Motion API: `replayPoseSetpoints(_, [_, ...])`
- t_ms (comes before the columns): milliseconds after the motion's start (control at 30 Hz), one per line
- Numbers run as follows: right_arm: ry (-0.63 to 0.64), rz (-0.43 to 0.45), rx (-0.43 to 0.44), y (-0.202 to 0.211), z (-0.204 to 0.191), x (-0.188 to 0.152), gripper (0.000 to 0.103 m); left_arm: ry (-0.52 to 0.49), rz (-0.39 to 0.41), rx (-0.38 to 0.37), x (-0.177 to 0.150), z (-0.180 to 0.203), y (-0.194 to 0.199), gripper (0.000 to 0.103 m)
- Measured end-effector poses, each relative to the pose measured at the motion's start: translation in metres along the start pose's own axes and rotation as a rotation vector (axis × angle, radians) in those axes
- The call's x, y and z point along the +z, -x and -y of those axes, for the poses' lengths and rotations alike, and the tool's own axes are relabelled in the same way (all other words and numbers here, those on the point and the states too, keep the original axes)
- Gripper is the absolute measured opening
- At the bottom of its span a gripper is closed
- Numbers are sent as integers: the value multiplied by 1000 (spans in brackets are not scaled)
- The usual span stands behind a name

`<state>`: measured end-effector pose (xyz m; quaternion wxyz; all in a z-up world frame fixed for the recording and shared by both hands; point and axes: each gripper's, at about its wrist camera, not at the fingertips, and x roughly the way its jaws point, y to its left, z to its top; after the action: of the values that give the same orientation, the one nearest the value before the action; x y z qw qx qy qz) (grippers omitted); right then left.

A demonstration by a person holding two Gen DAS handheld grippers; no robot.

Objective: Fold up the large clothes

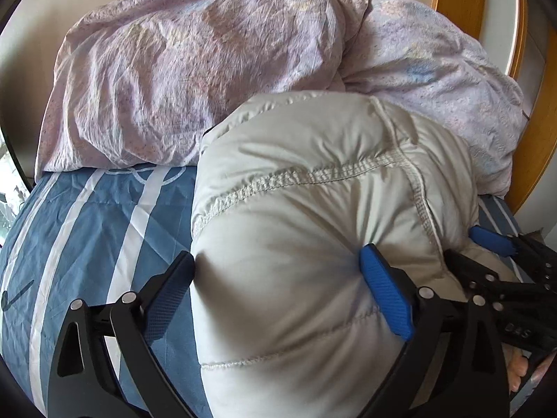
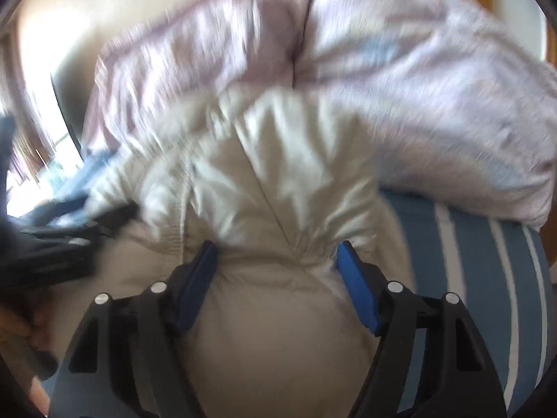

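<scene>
Left wrist view: both grippers, left gripper [image 1: 278, 282] and right gripper [image 2: 276, 271], clamp wide on the puffy pale-grey quilted jacket [image 1: 313, 191] beside the lilac duvet [image 1: 174, 69], bunching it to fold.

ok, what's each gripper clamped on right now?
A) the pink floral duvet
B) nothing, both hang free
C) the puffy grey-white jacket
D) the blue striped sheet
C: the left gripper and the right gripper each have their blue pads pressed into the bulging padded jacket; the pink duvet lies behind it and the striped sheet lies under it.
</scene>
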<state>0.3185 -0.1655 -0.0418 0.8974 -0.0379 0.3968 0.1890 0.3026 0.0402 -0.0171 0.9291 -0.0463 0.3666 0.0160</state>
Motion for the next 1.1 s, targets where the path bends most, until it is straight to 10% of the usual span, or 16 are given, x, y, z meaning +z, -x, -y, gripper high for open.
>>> replayPoseSetpoints(1100, [-65,1,-12,-57,27,17,75,46,64,156,-10,24,-31,102])
